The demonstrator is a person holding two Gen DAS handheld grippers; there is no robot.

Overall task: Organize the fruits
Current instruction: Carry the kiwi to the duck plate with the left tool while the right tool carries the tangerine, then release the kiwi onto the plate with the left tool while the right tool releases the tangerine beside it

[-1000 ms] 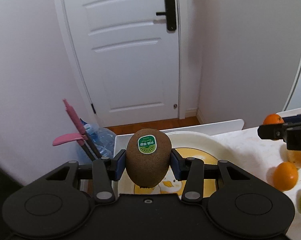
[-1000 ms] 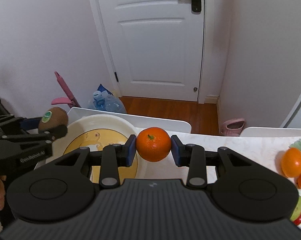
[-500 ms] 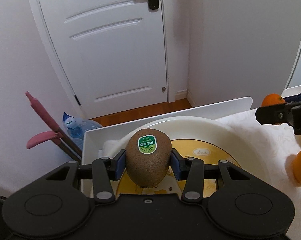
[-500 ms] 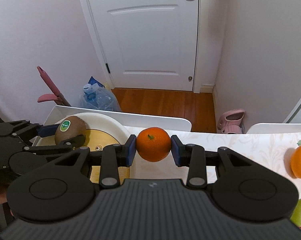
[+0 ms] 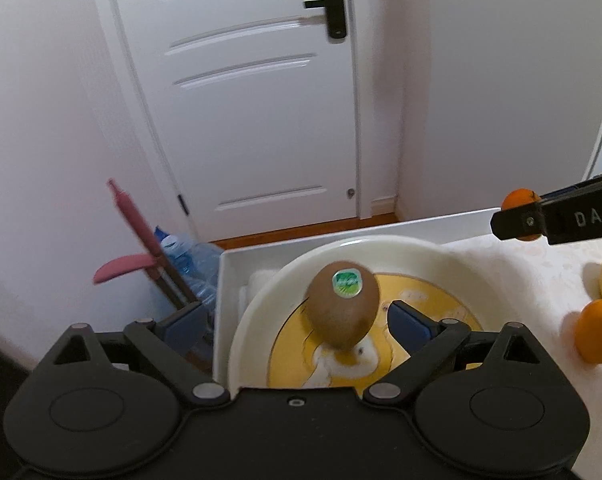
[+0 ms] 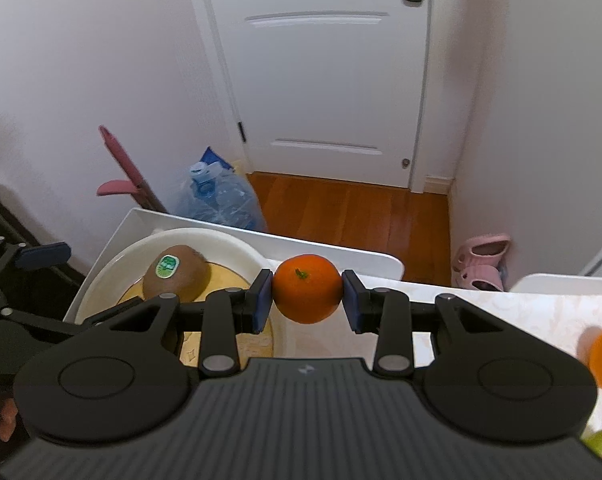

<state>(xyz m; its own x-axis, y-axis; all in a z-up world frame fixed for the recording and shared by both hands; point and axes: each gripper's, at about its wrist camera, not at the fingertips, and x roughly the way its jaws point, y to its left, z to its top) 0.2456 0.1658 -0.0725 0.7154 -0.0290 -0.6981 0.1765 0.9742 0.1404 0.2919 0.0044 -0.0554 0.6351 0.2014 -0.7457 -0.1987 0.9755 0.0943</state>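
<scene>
Spreading left hand-held gripper jaws, kiwi released onto plate

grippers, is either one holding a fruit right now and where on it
The right gripper clamps the orange across its sides. The left gripper holds nothing: its jaws have just opened, clear of the kiwi.

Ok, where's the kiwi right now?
The kiwi is in the cream bowl at the table's left end, between the wide-open pads of the left hand-held gripper, which has just let go.
</scene>
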